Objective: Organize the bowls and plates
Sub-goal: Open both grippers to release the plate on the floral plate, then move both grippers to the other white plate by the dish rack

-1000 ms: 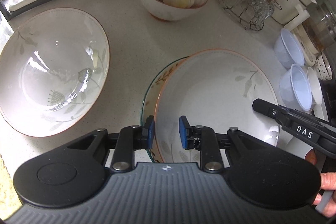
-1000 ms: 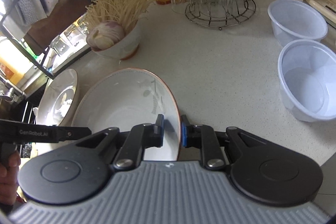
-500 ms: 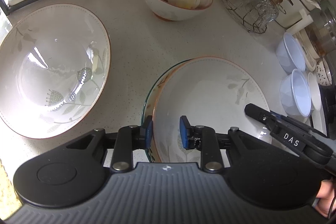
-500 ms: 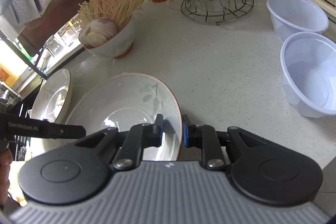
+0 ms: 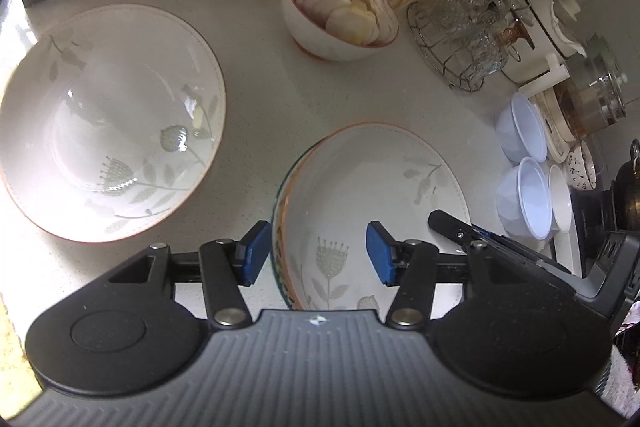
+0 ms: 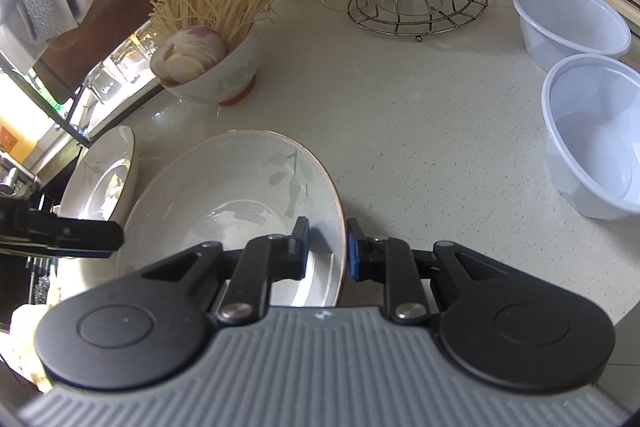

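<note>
Left gripper lets go of stacked bowl on kitchen counter

The left gripper (image 5: 316,258), jaws just opening, straddles the white leaf-patterned ceramic bowl's (image 5: 384,183) rim untouched; the right gripper (image 6: 327,250) pinches its opposite rim on the speckled countertop (image 6: 420,131).

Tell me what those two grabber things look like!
Both look alike. The left gripper has two black jointed fingers with bright blue pads, silver round bolts, and a grey ribbed body between two black round discs. The right gripper is the same: black fingers, blue pads, silver bolts, grey ribbed body. No cables show.
</note>
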{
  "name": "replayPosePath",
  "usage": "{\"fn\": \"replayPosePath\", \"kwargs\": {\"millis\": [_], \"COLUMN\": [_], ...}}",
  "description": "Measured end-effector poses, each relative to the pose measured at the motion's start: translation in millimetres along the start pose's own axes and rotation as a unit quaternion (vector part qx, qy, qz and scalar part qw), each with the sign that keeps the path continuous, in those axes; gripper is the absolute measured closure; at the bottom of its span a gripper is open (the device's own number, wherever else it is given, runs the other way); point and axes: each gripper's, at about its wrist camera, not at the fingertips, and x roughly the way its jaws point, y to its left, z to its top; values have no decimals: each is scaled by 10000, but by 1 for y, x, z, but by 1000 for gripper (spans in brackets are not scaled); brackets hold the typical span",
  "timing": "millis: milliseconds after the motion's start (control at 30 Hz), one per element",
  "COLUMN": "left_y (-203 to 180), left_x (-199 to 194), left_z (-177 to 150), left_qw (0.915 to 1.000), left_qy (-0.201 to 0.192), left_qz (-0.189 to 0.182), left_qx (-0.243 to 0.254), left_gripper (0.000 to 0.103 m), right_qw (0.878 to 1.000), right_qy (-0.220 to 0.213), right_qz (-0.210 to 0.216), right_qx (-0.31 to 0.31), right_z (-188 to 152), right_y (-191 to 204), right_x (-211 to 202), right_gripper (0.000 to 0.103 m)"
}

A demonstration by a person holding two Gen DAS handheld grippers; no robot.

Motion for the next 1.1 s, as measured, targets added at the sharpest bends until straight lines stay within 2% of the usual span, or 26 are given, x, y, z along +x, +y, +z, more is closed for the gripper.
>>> {"fn": "replayPosePath", "kwargs": {"millis": [100,267,500,833,1100], "left_y": [0,-11,-26,-38,-23], "left_x": [-13,-35,-71,-140,-173], "left_z": [-3,-8,-16,-46,-86], "left_qw": [9998,9978,9933,9841,9818], "left_qy": [-184,-541,-1036,-1587,-1749], "left_qz": [58,298,285,299,321], "left_qx": [43,250,422,732,673], "left_gripper": [44,44,44,43,42], "right_qw": [10000,9995,9980,9916,9902], "right_qy": [19,-225,-529,-1294,-1343], "right_qz": [-19,-182,-281,-42,248], "right_qx": [96,145,183,18,-276], "right_z": [0,1,2,-1,-21], "right_y": [0,0,5,52,95], "right_x": [-1,-14,-42,-114,-145], "right_gripper": [80,79,78,78,78]}}
